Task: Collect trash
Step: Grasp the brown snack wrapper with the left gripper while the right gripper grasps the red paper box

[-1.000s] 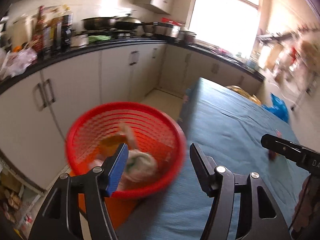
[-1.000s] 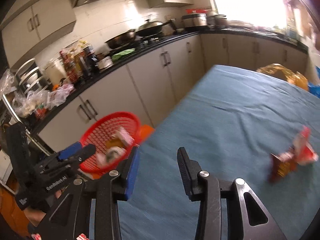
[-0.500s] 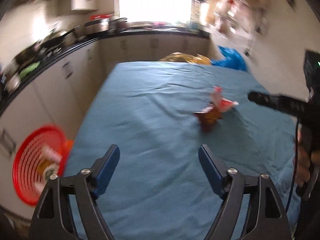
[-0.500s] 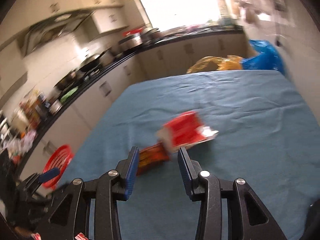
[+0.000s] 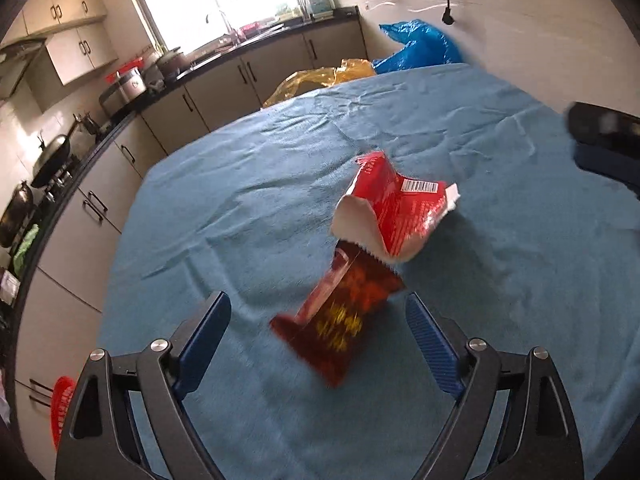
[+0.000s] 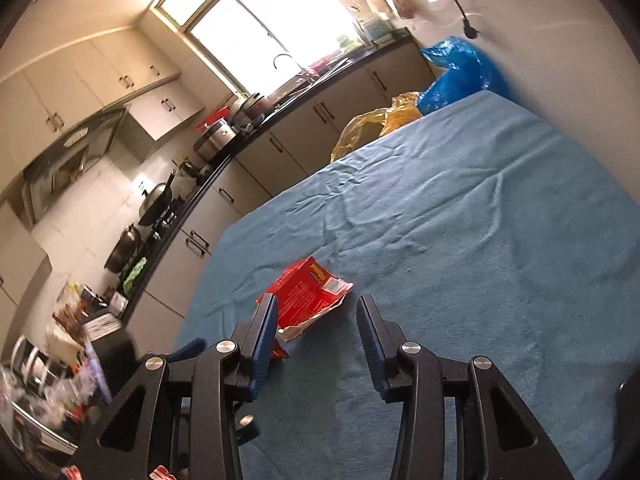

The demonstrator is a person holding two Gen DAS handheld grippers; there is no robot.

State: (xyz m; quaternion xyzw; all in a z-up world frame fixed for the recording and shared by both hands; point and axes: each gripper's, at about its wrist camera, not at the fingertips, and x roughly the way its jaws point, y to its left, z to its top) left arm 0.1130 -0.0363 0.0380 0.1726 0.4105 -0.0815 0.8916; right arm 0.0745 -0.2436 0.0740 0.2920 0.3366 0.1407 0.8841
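**Wrappers on the blue tabletop: light, crinkly, easy to pinch**

Wrappers are the trash left here, two empty snack packets lying touching each other on the blue-clothed tabletop [image 5: 240, 184]. Nearest the left tongs [image 5: 318, 326], whose fingers stand wide apart and hold nothing, lies the dark red wrapper [image 5: 340, 312], flat on the cloth between and just ahead of the fingertips. Its far end tucks under the bright red wrapper [image 5: 394, 210], which is torn open, white inside, and curls up off the cloth with a raised lip. In the right wrist view the right tongs [image 6: 316, 312], also apart and empty, sit just short of that bright red wrapper [image 6: 310, 292], with its near edge between the fingers.

Both packets look like thin film: very light, limp, somewhat slick, and not fragile. I judge a flat sheet is hard to get under, so the curled lip of the bright one is the better hold; the dark one likely needs a pinch at a raised crease or corner, with care not to catch the cloth.

At the far left, below the tabletop edge, a red basket [image 5: 62, 412] shows partly. Farther off, yellow bag [image 5: 316, 80] and blue bag [image 5: 416, 46] sit beyond the tabletop's far end.
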